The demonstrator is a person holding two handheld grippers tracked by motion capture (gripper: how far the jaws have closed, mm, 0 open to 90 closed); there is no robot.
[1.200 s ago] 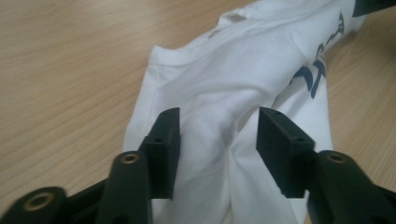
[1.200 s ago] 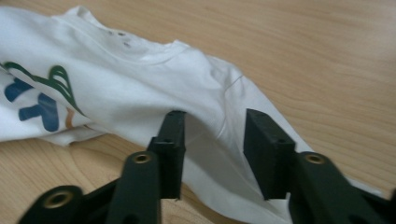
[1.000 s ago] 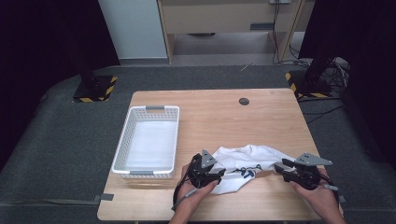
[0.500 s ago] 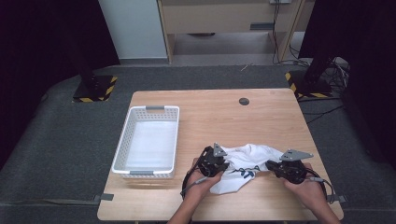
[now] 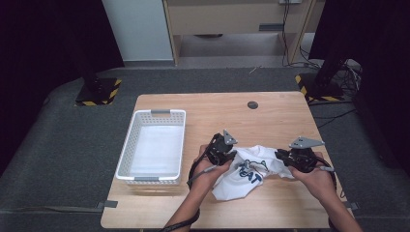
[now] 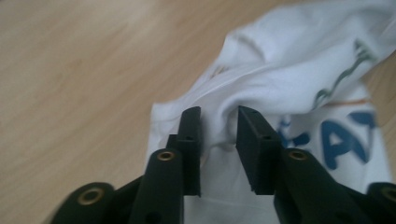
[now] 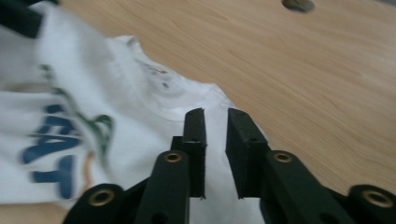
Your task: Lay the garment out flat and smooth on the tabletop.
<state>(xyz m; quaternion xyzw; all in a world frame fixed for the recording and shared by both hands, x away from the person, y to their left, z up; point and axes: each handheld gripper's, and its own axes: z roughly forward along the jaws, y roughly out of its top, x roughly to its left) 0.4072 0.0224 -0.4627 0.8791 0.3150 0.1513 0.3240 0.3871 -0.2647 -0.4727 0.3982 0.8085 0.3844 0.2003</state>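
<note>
In the left gripper view, the left gripper point(image 6: 219, 123) has its two black fingers point(image 6: 190, 140) a narrow gap apart, having just opened a little, with a raised fold of the white T-shirt point(image 6: 289, 79) sitting between them; whether the pads press on the cloth cannot be told. In the right gripper view, the right gripper point(image 7: 215, 122) shows much the same: its fingers point(image 7: 245, 144) stand slightly parted, having likewise just eased apart, over the shirt's hem, with white cloth visible in the gap, and a firm pinch cannot be confirmed. The shirt carries blue lettering point(image 7: 51, 149) and a green and orange line print, seen at the lower left of that view and at the right of the left gripper view. In the high view the T-shirt point(image 5: 251, 174) lies crumpled on the wooden table point(image 5: 275, 121) at the lower centre of the frame, stretched between the left gripper point(image 5: 231, 155) and the right gripper point(image 5: 281, 155), each held in one of the person's hands point(image 5: 314, 180) coming in from the bottom edge. A white plastic basket point(image 5: 126, 145) stands on the table to the left of the shirt, near but apart from it. A small dark round hole point(image 5: 252, 104) marks the table's far side, above the shirt.
</note>
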